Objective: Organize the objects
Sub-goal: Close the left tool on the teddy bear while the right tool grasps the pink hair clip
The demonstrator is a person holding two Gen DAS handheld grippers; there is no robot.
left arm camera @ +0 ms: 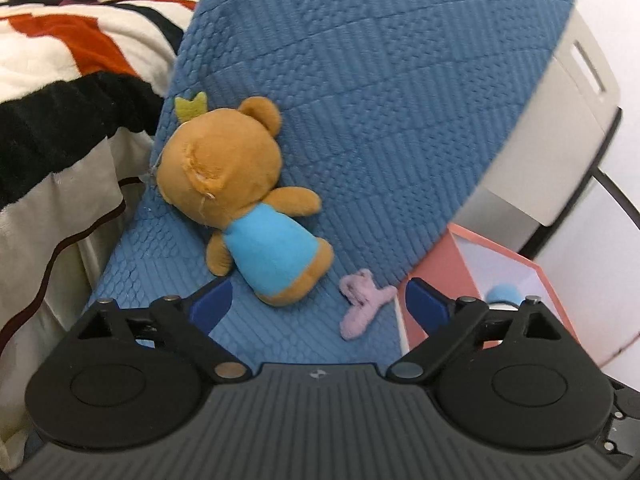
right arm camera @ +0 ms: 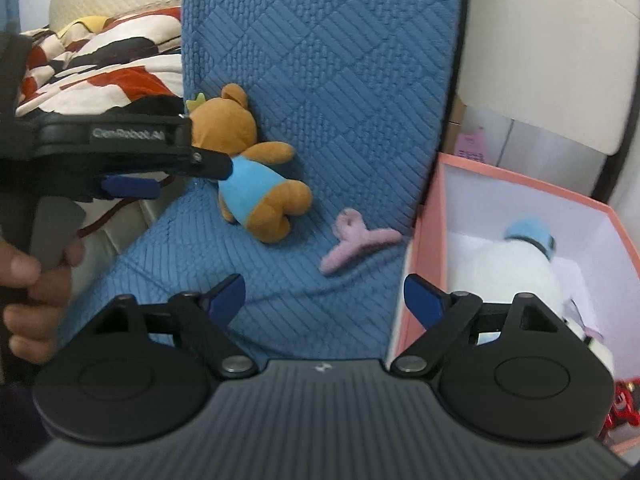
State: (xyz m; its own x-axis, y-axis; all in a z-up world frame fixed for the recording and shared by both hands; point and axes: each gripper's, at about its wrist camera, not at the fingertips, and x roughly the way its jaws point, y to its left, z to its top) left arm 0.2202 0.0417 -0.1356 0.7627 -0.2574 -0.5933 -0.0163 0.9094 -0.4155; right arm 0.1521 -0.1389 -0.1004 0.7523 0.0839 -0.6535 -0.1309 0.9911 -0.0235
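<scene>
1. Right gripper point(right arm camera: 324, 300): jaws spread wide, nothing between them. It hovers over the front of the blue quilted chair seat point(right arm camera: 280, 312), pointing down toward the seat.
2. Left gripper point(left arm camera: 318, 304): jaws likewise spread and empty. In the right wrist view it reaches in from the left, held by a hand point(right arm camera: 28, 280), with its tip near the bear.
3. Pink plush hair claw point(right arm camera: 356, 242): lies on the seat near its right edge, just beside the box and untouched. Judged still to be put away.
4. Brown teddy bear in a blue dress point(left arm camera: 248, 200): lies on its side, head against the chair backrest point(left arm camera: 380, 100). Not gripped; judged still to be put away.
5. Pink box point(right arm camera: 424, 248): stands just right of the chair, open at the top. It already holds a white plush toy with a light blue cap point(right arm camera: 528, 264); a small red item at the picture's corner cannot be identified.
6. Progress: judged partly done, with one toy boxed and two items left on the chair.
</scene>
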